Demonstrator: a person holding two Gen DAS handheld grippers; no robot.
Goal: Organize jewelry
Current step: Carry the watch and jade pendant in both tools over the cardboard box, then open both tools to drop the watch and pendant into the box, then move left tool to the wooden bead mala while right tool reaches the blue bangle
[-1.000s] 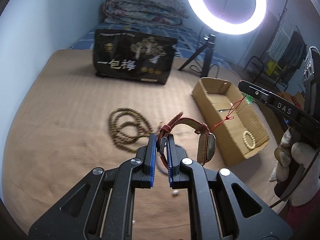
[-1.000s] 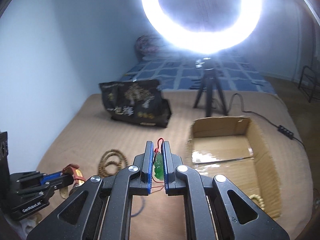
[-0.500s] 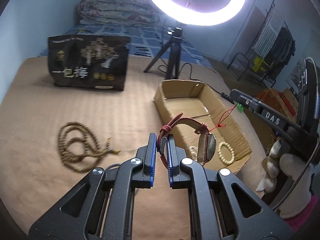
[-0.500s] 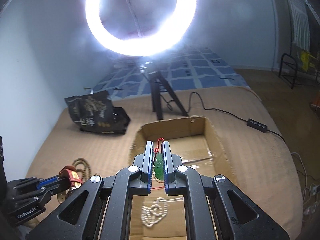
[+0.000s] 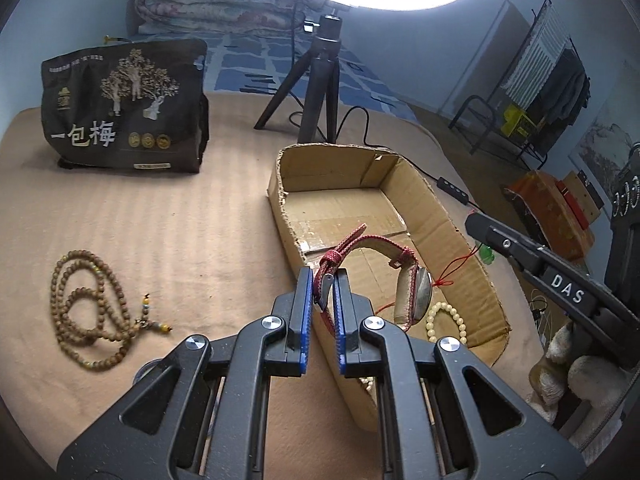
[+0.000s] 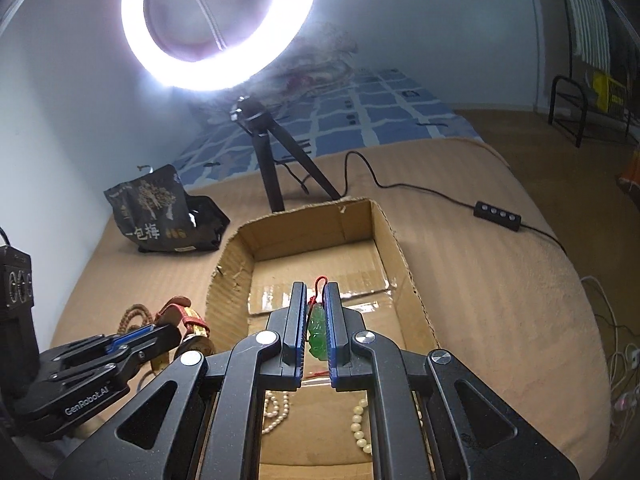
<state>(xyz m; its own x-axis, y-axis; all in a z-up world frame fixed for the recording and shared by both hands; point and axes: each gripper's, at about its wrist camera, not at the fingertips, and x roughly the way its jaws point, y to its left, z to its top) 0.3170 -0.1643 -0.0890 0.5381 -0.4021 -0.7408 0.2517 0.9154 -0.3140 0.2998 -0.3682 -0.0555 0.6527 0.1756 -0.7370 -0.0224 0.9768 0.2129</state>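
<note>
My left gripper [image 5: 323, 280] is shut on the red woven strap of a watch [image 5: 414, 296], which hangs over the near left wall of the open cardboard box [image 5: 344, 168]. My right gripper [image 6: 315, 292] is shut on a green jade pendant [image 6: 317, 332] with a red cord, held above the box [image 6: 394, 240]. It shows at the right in the left wrist view [image 5: 486, 254]. A cream bead bracelet [image 5: 446, 322] and a pearl strand [image 6: 274, 410] lie in the box. A brown bead necklace [image 5: 86, 312] lies on the tan blanket at the left.
A black snack bag [image 5: 120, 108] stands at the back left. A ring light on a black tripod [image 5: 320, 80] stands behind the box, and its cable with a switch [image 6: 497, 216] runs right. The bed edge drops off at the right.
Both grippers have moved right and forward toward the box. The watch now hangs over the box's near wall and the pendant sits above its inside. Both stay shut.
</note>
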